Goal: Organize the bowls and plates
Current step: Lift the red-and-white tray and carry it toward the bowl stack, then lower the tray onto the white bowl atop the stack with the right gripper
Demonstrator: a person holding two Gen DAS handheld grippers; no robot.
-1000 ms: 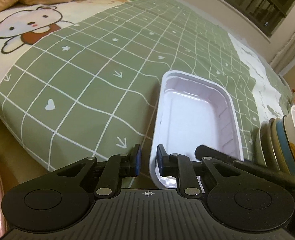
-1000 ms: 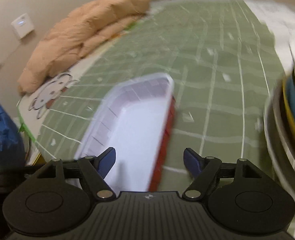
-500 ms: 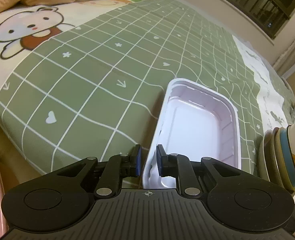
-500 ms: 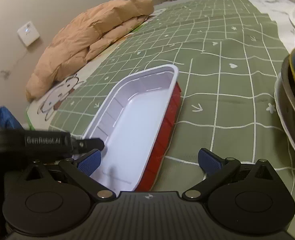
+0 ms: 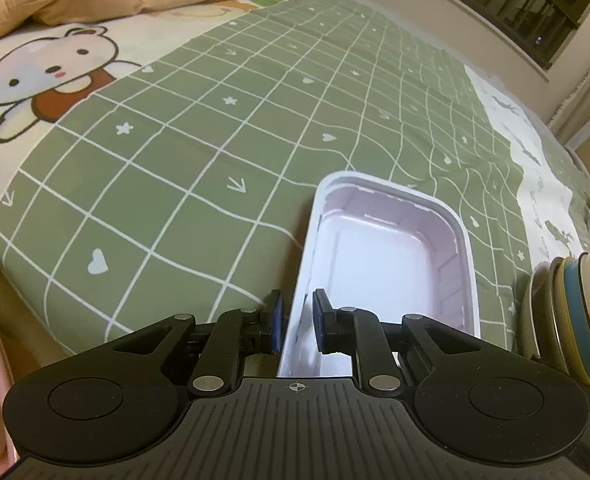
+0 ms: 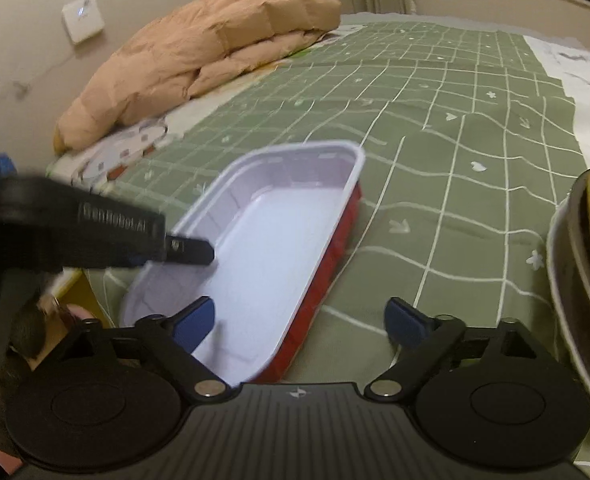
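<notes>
Left hand-held gripper pinches near rim of shallow rectangular white-lined, red-sided plastic tray on bed; likely light, thin wall flexes. Right hand-held gripper spread, jaws just been closing, empty.

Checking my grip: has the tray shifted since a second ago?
Yes. The tray, pinched by the left gripper, slid away from the dish stack.

Glossy smooth plastic tray on matt printed cloth sheet; puffy quilted duvet.
</notes>
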